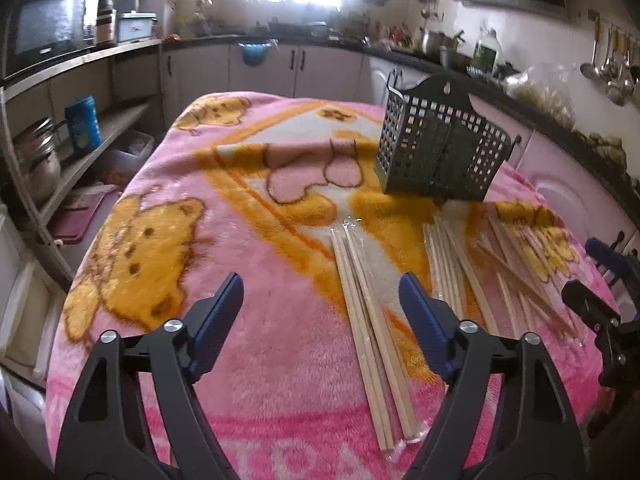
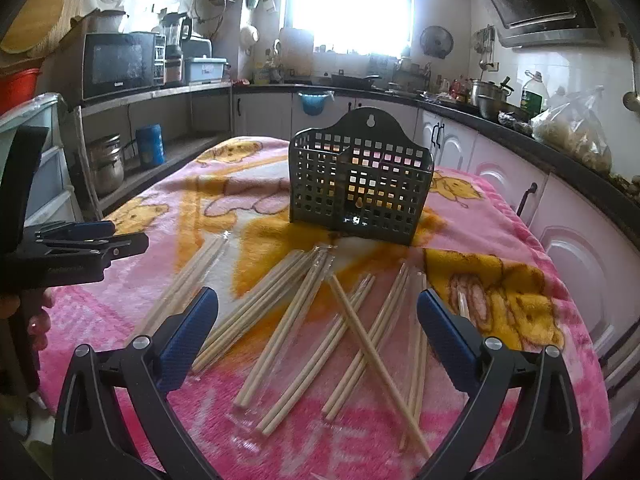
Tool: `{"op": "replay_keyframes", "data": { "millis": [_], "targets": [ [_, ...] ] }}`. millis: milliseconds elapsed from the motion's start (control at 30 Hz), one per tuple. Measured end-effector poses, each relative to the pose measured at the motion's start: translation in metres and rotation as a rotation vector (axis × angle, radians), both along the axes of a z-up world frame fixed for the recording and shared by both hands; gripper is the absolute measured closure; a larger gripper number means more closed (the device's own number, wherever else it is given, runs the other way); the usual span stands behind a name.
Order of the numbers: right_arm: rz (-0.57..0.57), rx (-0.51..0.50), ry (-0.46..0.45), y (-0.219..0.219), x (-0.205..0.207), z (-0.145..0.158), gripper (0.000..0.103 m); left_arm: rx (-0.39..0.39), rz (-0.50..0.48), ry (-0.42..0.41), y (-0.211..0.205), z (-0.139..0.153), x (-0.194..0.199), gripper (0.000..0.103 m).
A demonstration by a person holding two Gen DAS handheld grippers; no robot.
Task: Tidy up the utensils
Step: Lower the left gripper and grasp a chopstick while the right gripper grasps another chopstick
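Left gripper jaws wide, empty; wrapped chopstick bundle between pads at 6 o'clock of basket. Right gripper wide, empty (loose chopsticks below). Centre bundle, then close squarely.

Open right tongs hover over scattered chopsticks before basket.

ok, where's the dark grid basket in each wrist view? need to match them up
Left wrist: the basket stands upper right of centre, beyond the chopsticks, on the pink blanket.
Right wrist: the basket stands at centre, just beyond the scattered chopsticks.
Shared landmark: the blue tub hanging on the far cabinets, under the bright window.
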State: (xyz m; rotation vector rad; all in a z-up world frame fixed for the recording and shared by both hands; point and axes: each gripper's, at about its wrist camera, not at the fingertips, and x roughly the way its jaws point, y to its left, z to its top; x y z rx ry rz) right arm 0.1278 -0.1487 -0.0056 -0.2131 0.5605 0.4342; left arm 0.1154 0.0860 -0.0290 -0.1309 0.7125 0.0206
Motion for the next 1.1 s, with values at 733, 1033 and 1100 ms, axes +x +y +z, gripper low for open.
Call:
{"op": "replay_keyframes", "data": {
  "millis": [733,1033,1100],
  "targets": [
    [0.065,-0.072,0.161,0.009,0.064,-0.024,0.041,-0.022,-0.134,0.253,-0.008,-0.039,0.075,0.082],
    [0.112,-0.164,0.266,0.021,0.095,-0.041,0.06,-0.064,-0.137,0.302,0.001,-0.043,0.1,0.082],
    [0.123,-0.193,0.302,0.026,0.104,-0.046,0.062,-0.072,-0.142,0.313,0.002,-0.044,0.105,0.082]
  ]
}}
